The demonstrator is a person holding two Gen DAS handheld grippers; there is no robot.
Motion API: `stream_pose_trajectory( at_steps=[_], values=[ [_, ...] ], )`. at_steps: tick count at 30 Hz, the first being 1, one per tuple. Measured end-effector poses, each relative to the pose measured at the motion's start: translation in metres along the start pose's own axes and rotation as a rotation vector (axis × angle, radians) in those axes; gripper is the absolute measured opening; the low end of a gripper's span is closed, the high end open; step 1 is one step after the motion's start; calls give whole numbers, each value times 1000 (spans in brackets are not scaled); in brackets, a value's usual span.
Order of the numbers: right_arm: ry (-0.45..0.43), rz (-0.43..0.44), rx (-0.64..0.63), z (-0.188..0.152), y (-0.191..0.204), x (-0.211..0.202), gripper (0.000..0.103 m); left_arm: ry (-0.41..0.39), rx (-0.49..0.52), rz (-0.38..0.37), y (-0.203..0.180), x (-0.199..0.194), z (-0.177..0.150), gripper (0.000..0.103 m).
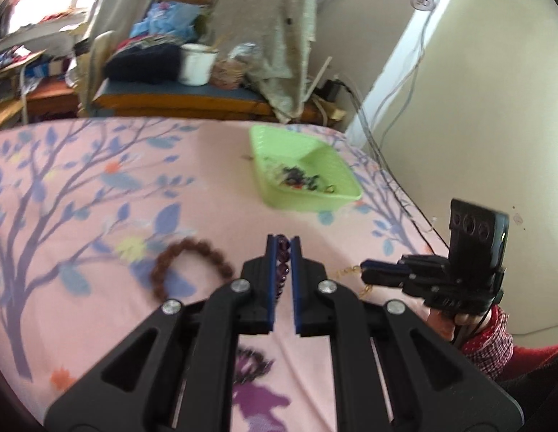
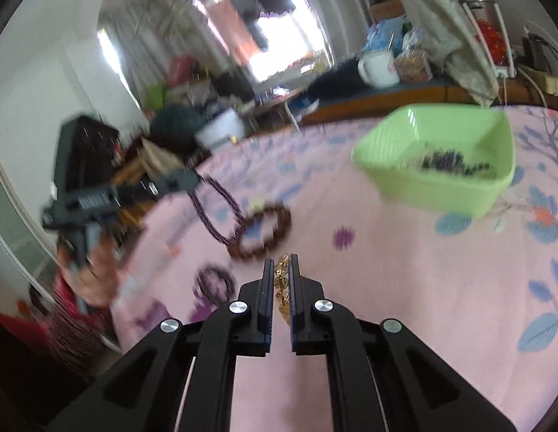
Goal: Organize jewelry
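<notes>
Though blur hides the green basket's (image 1: 307,176) contents, the left gripper (image 1: 283,252) pinches purple beads (image 1: 283,248); only the right wrist view shows them dangling while the right gripper (image 2: 283,270) clamps a gold chain (image 2: 281,280).

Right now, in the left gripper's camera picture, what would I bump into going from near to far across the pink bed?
Left gripper shut on the purple bead string → brown bead bracelet on the pink sheet → green basket holding jewelry → white mug on the cluttered table beyond the bed.
</notes>
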State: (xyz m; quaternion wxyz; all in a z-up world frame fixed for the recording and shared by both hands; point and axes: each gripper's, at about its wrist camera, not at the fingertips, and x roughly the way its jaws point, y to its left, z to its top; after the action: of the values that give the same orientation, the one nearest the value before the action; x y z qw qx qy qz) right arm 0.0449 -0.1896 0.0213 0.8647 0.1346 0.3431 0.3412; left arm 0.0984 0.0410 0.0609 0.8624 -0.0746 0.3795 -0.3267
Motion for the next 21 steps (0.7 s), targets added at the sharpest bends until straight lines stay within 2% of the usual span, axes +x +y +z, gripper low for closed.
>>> stream_pose_trajectory(
  at_steps=[6, 11, 14, 16, 17, 18, 19, 20, 21],
  values=[
    [-115, -33, -19, 63, -12, -30, 0, 7, 69, -21, -30, 32, 47, 6],
    [-156, -100, -20, 108, -30, -31, 0, 10, 112, -21, -54, 66, 93, 7],
    [-167, -135, 38, 127, -58, -20, 0, 15, 110, 16, -61, 93, 112, 7],
    [-192, -182, 76, 133, -83, -8, 0, -19, 101, 91, -60, 120, 124, 7],
    [-198, -204, 90, 133, -94, -1, 0, -26, 95, 119, -58, 132, 127, 12],
    [-190, -235, 103, 134, -103, 5, 0, -13, 85, 139, -54, 144, 127, 35],
    [-164, -296, 123, 131, -116, 14, 1, 49, 58, 184, -46, 167, 126, 49],
    [-139, -337, 149, 125, -126, 19, 11, 93, 40, 209, -41, 179, 123, 49],
    [-130, -331, 179, 118, -132, 21, 13, 137, 27, 215, -35, 189, 115, 49]
  ],
)
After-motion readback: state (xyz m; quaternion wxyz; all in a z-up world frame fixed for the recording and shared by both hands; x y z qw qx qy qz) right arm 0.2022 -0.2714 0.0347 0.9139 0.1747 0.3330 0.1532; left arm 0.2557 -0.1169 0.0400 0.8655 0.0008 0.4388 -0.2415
